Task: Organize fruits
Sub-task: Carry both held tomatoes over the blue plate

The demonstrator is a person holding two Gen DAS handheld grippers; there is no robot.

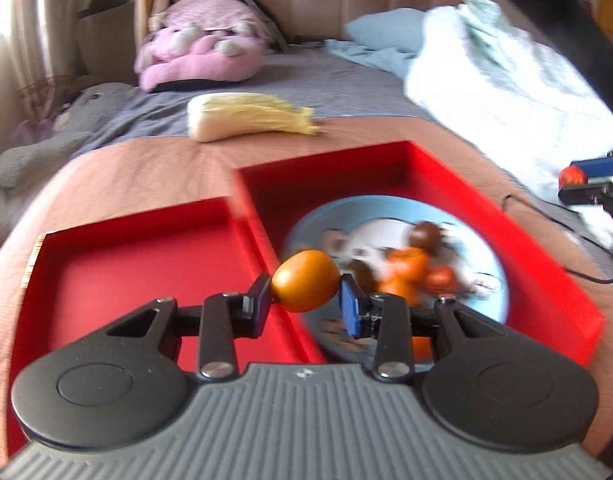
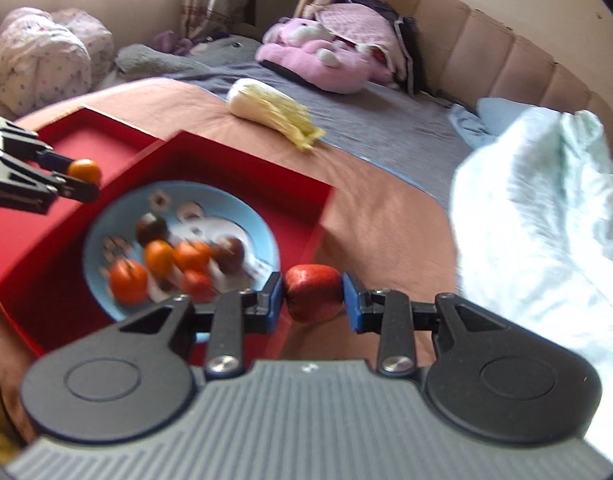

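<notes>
We hold one fruit in each gripper, likely to sort them out of the blue plate [image 2: 262, 232] into separate red trays. Our left gripper [image 1: 305, 294] pinches an orange fruit [image 1: 305, 286] above the wall between the two trays. Our right gripper [image 2: 312, 300] clamps a red fruit [image 2: 313, 293] just past the plate tray's [image 2: 234, 160] near edge. Both grippers point forward, roughly level.

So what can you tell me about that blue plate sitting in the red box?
The blue plate is round and glossy, with a pale cartoon print blurred across its middle. It lies flat inside the right-hand red box, filling most of its floor. Six small fruits, orange, red and dark brown, sit clustered on it. Neither claw touches it.
</notes>
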